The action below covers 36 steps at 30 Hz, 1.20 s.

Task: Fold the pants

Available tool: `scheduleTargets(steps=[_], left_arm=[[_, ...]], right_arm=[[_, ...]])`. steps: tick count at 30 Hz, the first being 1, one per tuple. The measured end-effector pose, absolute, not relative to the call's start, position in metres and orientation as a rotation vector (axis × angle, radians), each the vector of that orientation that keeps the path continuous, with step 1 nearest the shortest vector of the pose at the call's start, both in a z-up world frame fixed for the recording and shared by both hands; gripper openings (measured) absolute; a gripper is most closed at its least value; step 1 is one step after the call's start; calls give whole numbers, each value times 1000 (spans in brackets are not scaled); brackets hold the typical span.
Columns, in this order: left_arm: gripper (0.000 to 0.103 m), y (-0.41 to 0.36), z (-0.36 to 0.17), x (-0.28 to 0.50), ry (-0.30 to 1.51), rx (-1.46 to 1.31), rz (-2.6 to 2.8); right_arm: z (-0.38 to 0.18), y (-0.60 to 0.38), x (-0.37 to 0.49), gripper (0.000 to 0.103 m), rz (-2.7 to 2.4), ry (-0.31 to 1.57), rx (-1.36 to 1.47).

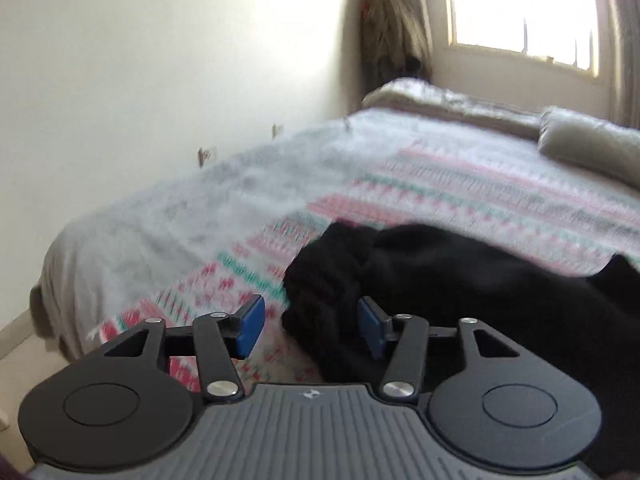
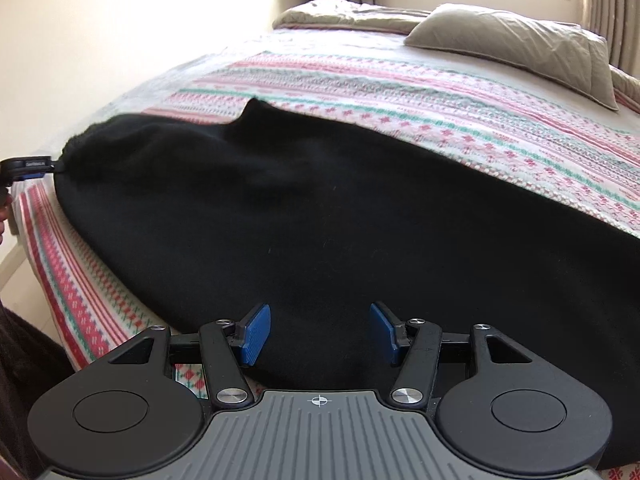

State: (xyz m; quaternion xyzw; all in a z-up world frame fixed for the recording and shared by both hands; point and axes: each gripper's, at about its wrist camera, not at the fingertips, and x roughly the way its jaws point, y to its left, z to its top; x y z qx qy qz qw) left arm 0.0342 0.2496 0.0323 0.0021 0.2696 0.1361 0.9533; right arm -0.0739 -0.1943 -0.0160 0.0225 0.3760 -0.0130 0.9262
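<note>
Lying spread over the bed's patterned blanket (image 2: 440,112), black pants (image 2: 320,220) are stretching ahead of both hand-held grippers; left hand-held gripper (image 1: 311,326) and right hand-held gripper (image 2: 320,334) are gaping half open, gripping nothing.

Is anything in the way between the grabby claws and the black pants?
No. Nothing visible lies between them. The left gripper is open at the bunched end of the black pants, and the right gripper is open right over the cloth on the bedspread.

Daylight floods through the window (image 1: 524,12), blown out white. Left wrist view motion-blurred; right wrist view sharp. Fisheye bends edges; corners vignette dark.
</note>
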Motion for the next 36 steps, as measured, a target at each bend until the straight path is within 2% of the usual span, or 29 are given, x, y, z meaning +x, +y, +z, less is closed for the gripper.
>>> scheduleTargets(steps=[6,13,25,28,29,32,33,34,36], left_arm=[[57,202,42,60,579,24,-34],[45,142,18,99,621,122,-195],[44,170,-8,138,562,138,-143],[44,177,-10,142,536,145,-132],[44,180,-11,143,532,142,-129],[45,187,-18,151,544,133,-100],[43,190,-20,153,556,139,-73],[31,192,-24,156,570,154,-38],[19,196,-33,164,605,187,8]], right_arm=[[-6,-196,-53,55,-48,706,61],[-5,-178,-9,55,-19,633,53],[3,-155,121,53,100,597,-49],[-12,-152,152,45,108,645,-58],[-17,-150,158,37,107,654,-60],[-28,-151,170,0,93,631,-35],[-30,-151,174,0,64,614,-37],[-33,-152,179,0,37,606,-40],[-45,-156,192,0,-7,636,-19]])
